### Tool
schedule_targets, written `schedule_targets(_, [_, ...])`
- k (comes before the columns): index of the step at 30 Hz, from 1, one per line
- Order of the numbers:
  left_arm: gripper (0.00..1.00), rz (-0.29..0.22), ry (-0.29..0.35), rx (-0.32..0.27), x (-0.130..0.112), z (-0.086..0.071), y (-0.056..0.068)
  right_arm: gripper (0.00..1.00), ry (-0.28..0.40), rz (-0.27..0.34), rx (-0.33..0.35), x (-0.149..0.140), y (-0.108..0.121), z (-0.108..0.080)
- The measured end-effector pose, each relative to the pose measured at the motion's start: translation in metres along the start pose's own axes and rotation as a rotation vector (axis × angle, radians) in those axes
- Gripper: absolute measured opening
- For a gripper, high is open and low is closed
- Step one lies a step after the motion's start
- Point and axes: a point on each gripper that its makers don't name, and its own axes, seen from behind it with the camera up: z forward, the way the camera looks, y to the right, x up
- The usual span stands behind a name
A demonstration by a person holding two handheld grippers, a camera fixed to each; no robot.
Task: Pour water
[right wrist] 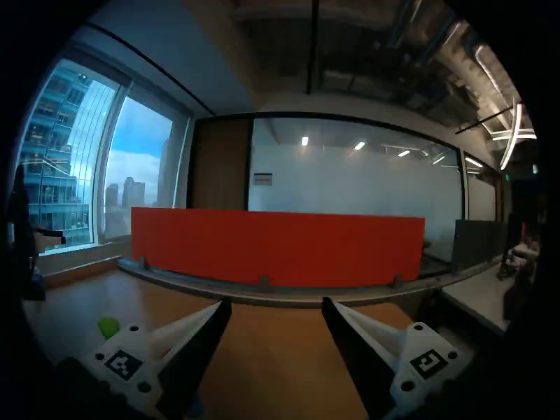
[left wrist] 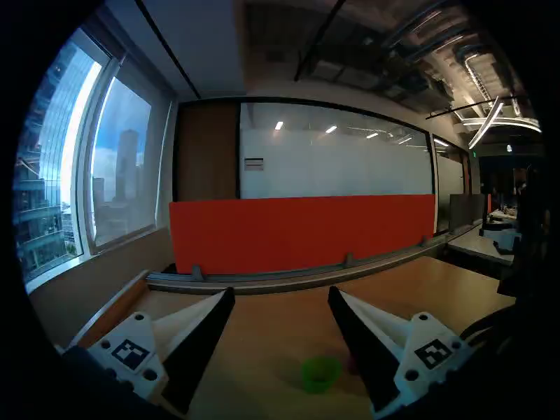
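Observation:
A small green cup (left wrist: pixel 320 373) stands on the wooden desk (left wrist: pixel 280 329) in the left gripper view, low between the fingers and nearer the right one. Something pinkish sits just behind it, mostly hidden by that finger. My left gripper (left wrist: pixel 281 294) is open above the desk, nothing between its fingers. In the right gripper view the green cup (right wrist: pixel 108 326) peeks out beyond the left finger, off to the left. My right gripper (right wrist: pixel 276 304) is open as well, over bare desk.
An orange divider panel (left wrist: pixel 301 231) runs along the far edge of the desk, with a grey rail below it. Large windows (left wrist: pixel 84 182) are on the left. More desks (left wrist: pixel 483 245) stand to the right. A dark object (right wrist: pixel 21 231) stands at the left edge.

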Motion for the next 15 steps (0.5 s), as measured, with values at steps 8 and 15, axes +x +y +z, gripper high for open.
schedule_targets(8, [1.00, -0.001, -0.017, -0.077, 0.007, 0.004, 0.013, 1.00, -0.009, -0.003, 0.090, 0.010, -0.020, 0.001])
schedule_targets(15, [1.00, -0.004, -0.023, -0.160, 0.008, 0.002, 0.029, 1.00, -0.032, -0.023, 0.207, 0.008, -0.044, 0.000])
